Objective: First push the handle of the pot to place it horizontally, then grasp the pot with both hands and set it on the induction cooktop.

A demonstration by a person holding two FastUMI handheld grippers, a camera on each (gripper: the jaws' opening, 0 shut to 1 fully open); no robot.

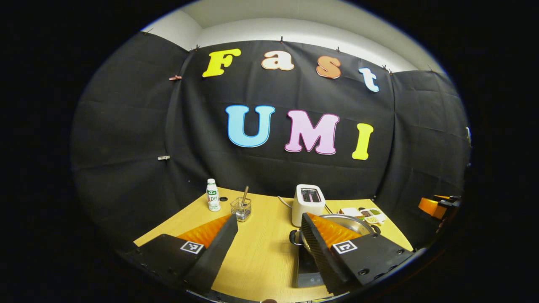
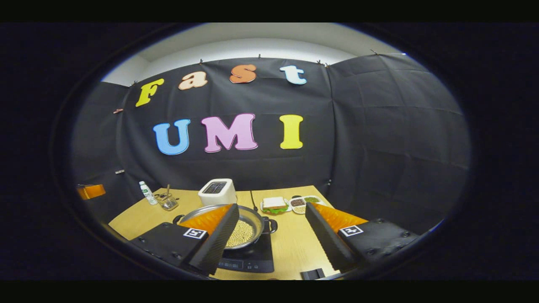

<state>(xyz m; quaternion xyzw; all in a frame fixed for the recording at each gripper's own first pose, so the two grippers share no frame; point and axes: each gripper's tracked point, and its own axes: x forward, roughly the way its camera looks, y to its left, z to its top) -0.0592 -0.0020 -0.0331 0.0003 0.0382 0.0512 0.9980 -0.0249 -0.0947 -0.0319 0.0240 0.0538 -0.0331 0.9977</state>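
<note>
A steel pot (image 2: 246, 225) holding pale beans rests on the black induction cooktop (image 2: 252, 257), with one side handle (image 2: 271, 226) to its right and another (image 2: 178, 219) to its left. My right gripper (image 2: 271, 229) hangs open above the table, its left finger in front of the pot. In the left gripper view the pot (image 1: 349, 223) and cooktop (image 1: 306, 269) lie partly behind the right finger of my open left gripper (image 1: 269, 231), which holds nothing.
On the wooden table (image 1: 261, 252) stand a white toaster (image 1: 308, 203), a small bottle (image 1: 213, 195), a glass holder with a utensil (image 1: 241, 208), a sandwich plate (image 2: 274, 205) and small dishes of food (image 2: 304, 203). An orange object (image 1: 431, 206) sits off the table's right edge.
</note>
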